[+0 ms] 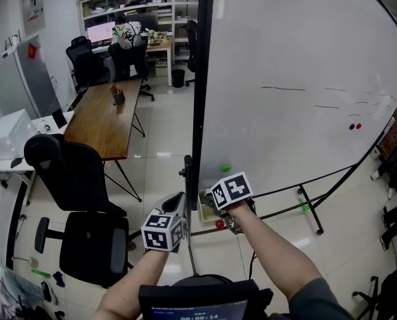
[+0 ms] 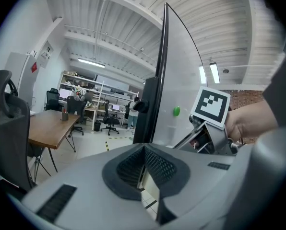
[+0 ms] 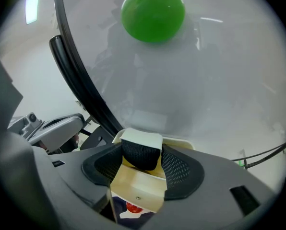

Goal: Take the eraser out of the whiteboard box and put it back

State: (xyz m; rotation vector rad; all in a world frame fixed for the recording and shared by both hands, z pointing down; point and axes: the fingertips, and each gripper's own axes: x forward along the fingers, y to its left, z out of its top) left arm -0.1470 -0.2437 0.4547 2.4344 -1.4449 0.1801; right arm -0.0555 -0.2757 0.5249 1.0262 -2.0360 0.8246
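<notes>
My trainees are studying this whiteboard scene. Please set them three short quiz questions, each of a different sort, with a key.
1. True or false: the eraser stands between the right gripper's jaws.
2. Multiple choice: the round magnet on the whiteboard nearest that gripper is A yellow, B green, C black.
3. Fill in the gap: just under the eraser, at the whiteboard's lower edge, sits a cream ___.

Key: 1 true; 2 B; 3 box.
</notes>
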